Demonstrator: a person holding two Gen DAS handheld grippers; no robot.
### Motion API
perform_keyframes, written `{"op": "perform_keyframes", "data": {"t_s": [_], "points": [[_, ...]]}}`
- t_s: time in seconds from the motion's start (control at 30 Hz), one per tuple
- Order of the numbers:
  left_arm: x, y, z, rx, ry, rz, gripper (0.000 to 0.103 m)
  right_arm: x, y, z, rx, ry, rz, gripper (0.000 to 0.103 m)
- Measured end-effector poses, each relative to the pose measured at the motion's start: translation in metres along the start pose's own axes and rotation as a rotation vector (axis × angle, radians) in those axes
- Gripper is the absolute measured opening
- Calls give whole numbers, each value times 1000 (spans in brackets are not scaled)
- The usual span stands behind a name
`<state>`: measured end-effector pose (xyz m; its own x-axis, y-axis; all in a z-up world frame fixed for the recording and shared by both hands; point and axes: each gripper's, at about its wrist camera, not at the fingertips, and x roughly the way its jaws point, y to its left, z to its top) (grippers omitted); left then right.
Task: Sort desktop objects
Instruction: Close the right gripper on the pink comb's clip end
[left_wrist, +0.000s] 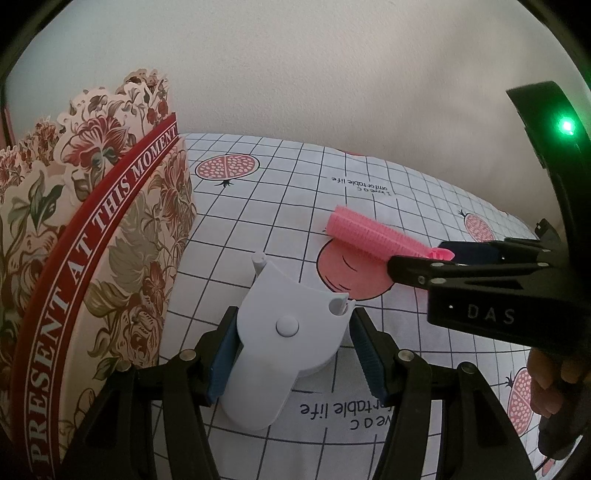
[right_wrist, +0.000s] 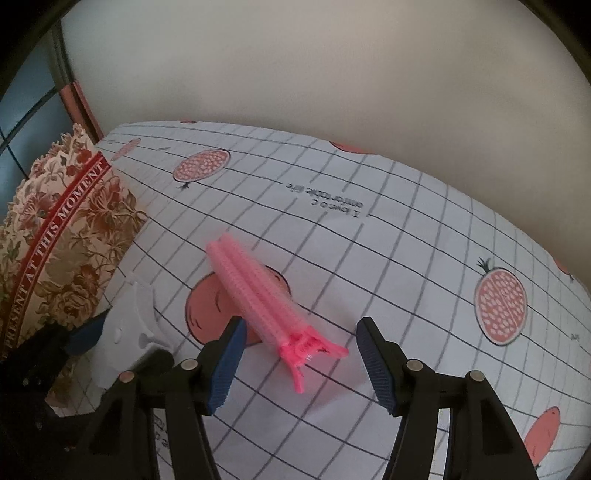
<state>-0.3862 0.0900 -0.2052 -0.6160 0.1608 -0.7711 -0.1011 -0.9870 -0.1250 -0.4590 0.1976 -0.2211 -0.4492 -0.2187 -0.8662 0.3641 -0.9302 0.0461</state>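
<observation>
Right wrist view showed the right gripper (right_wrist: 297, 363) released, jaws straddling one pink hair clip (right_wrist: 258, 299) lying on the desk (right_wrist: 406, 229). The left gripper (left_wrist: 290, 349) grasped one white plastic piece (left_wrist: 284, 332) beside one floral box (left_wrist: 92, 240). Closing off-centre could flick the clip away.

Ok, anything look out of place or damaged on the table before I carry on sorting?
Nothing stands out. The pink hair clip lies flat on the tablecloth, intact, between the right gripper's open fingers, untouched. The white plastic gadget lies between the left gripper's fingers, and the floral box stands upright beside it. Nothing spilled.
</observation>
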Motion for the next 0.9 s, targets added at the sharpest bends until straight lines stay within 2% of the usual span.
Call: {"op": "perform_keyframes", "data": {"t_s": [0.23, 0.33, 0.63, 0.73, 0.9], "points": [[0, 0, 0, 4, 1, 0, 61, 4, 6, 4, -16, 6, 9, 65], [0, 0, 0, 7, 0, 0, 61, 4, 7, 3, -19, 5, 10, 54], [1, 0, 0, 9, 1, 3, 61, -2, 7, -5, 14, -8, 1, 36], [2, -2, 1, 12, 3, 5, 61, -5, 5, -9, 39, -12, -9, 32], [3, -4, 1, 22, 5, 14, 61, -12, 1, -19, 108, -18, -10, 32]]}}
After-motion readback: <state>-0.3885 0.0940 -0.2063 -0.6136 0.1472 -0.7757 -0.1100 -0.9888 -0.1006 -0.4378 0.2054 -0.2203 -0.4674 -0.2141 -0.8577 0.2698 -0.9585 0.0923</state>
